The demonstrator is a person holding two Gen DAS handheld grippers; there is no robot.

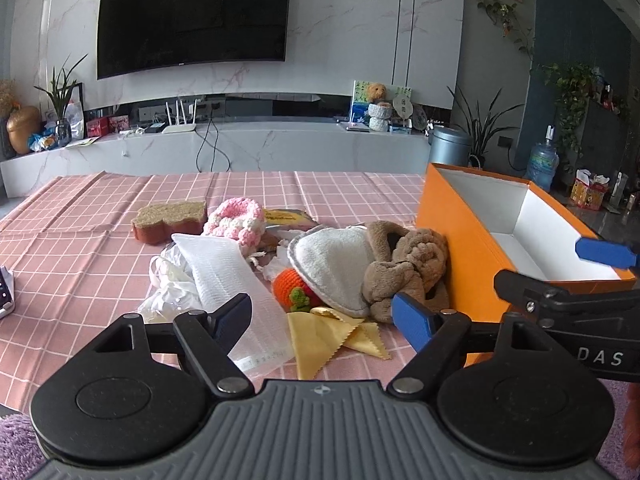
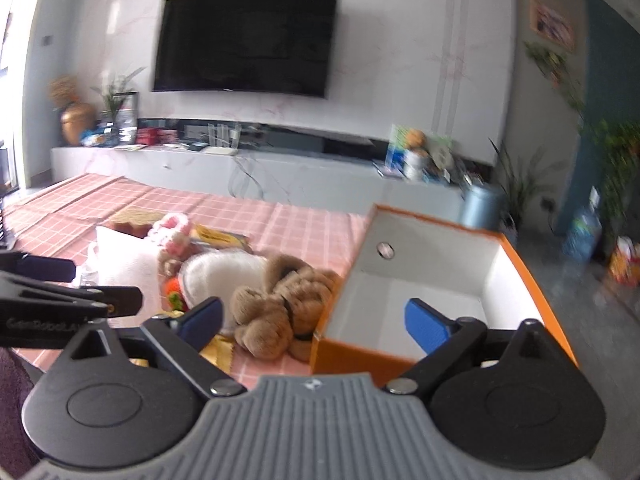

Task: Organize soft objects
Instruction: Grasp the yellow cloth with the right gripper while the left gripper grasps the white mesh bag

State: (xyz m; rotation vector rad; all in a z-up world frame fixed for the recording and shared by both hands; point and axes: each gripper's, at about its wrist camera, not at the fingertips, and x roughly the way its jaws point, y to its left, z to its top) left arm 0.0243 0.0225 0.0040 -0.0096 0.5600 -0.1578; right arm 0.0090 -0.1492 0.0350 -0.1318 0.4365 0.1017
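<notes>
A pile of soft things lies on the pink checked tablecloth (image 1: 80, 220): a brown plush toy (image 1: 408, 268), a white padded cloth (image 1: 332, 264), an orange crochet fruit (image 1: 292, 284), a pink-and-white crochet piece (image 1: 236, 220), a brown sponge (image 1: 168, 216), a white mesh sheet (image 1: 228, 280) and a yellow cloth (image 1: 320, 340). My left gripper (image 1: 324, 316) hangs open just before the pile, nothing between its fingers. My right gripper (image 2: 316, 320) is open too, straddling the near left corner of the orange box (image 2: 432, 280), with the plush toy (image 2: 276, 300) close to its left finger.
The orange box (image 1: 448, 224) with white inside stands open at the right of the pile. A yellow packet (image 1: 284, 218) lies behind the pile. A dark device (image 1: 4, 288) sits at the left table edge. Beyond the table are a TV console and plants.
</notes>
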